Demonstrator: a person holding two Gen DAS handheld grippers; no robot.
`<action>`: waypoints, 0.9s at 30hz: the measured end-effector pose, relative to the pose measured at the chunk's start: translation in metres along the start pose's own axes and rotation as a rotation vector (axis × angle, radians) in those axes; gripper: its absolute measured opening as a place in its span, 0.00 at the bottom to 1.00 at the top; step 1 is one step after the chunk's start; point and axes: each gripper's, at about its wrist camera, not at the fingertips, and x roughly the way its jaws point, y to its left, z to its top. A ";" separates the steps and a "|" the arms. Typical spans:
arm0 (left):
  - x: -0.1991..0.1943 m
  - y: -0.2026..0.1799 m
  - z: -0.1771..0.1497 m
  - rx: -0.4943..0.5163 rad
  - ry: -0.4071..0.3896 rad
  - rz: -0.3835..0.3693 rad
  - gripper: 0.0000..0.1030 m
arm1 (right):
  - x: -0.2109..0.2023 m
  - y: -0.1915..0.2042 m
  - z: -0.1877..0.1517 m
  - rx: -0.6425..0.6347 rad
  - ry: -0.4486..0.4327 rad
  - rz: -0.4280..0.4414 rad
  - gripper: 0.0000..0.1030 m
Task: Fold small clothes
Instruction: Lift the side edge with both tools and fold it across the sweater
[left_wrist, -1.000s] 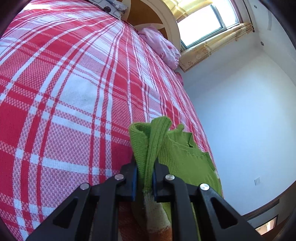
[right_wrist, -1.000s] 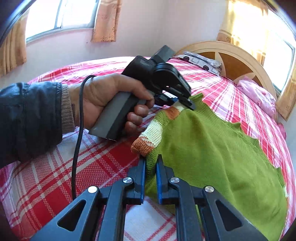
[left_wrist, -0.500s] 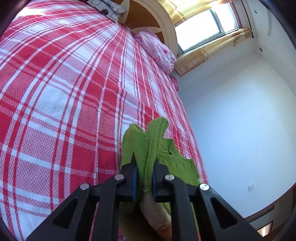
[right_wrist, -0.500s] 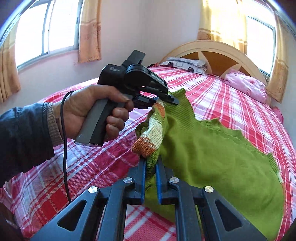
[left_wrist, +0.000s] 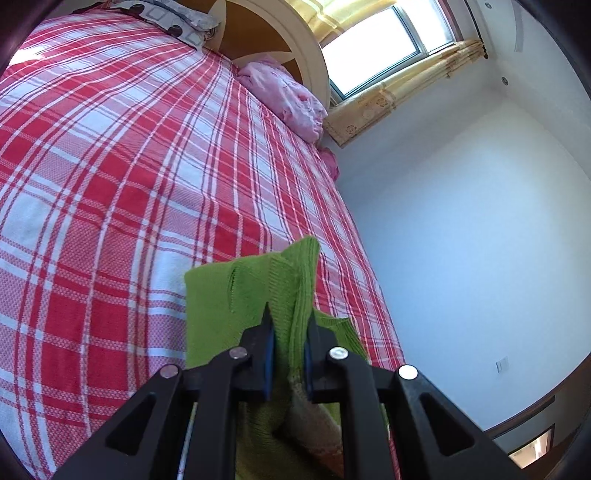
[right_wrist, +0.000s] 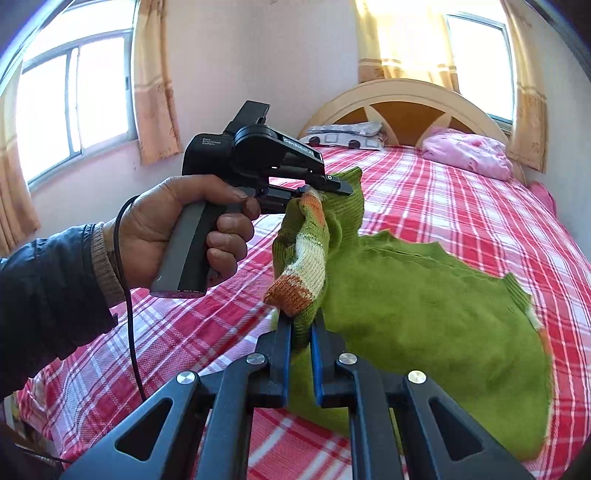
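In the left wrist view, we are gripping a green knitted sweater (left_wrist: 258, 295) with our left gripper (left_wrist: 287, 339), its jaws clenched on a bunched edge at lower centre. The knit is rising above the red plaid bed (left_wrist: 110, 184), likely so it is hanging free for folding. A pink pillow (left_wrist: 284, 96) is lying at the upper centre.

In the right wrist view, our right gripper (right_wrist: 301, 332) is pinching the sweater (right_wrist: 424, 295) beside its orange-and-cream striped cuff (right_wrist: 303, 266), jaws clamped. The body is draping to the lower right. Our left hand (right_wrist: 184, 229) is holding the other tool, whose labels are reading "Data Acquisition System" and, we think, "GenRobot.AI".
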 end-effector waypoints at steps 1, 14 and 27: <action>0.004 -0.004 -0.001 0.000 0.003 -0.001 0.12 | -0.002 -0.004 -0.001 0.006 -0.002 -0.001 0.08; 0.048 -0.051 -0.010 0.046 0.045 -0.005 0.12 | -0.032 -0.053 -0.013 0.095 -0.016 -0.007 0.08; 0.093 -0.093 -0.027 0.100 0.117 -0.005 0.12 | -0.055 -0.104 -0.035 0.232 0.000 0.006 0.08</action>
